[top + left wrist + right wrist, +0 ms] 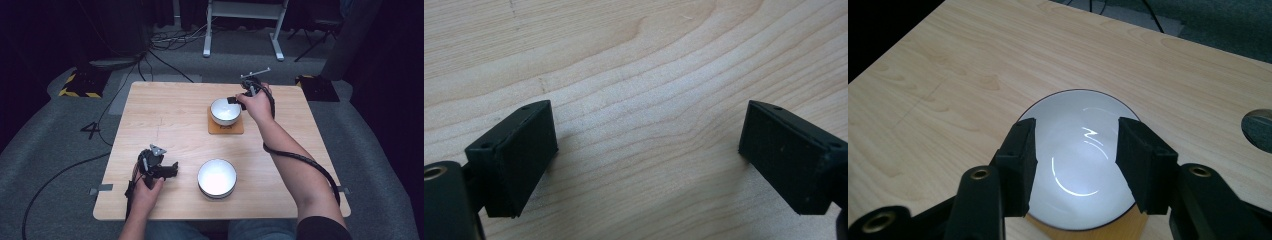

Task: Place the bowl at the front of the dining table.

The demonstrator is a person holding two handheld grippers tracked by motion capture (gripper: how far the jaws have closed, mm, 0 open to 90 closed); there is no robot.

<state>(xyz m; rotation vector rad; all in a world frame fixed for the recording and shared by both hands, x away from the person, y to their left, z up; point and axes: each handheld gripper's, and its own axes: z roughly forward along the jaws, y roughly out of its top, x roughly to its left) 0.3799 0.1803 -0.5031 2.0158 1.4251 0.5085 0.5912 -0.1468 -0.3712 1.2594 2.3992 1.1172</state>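
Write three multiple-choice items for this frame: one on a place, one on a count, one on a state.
1. What does the far bowl stand on?
A. a square brown coaster
B. the bare table
C. the other bowl

2. How many bowls are on the table?
A. one
B. two
C. three

3. How are the right gripper's fingers?
A. clamped on the bowl's rim
B. apart above the bowl, pressing on nothing
C. shut on a spoon

Answers:
1 A: the high view shows the coaster's edges sticking out under the far bowl.
2 B: besides the far bowl, a near bowl sits by the table's front edge.
3 B: the right gripper view shows the white inside of the bowl between the two fingers, with no pad on the rim.
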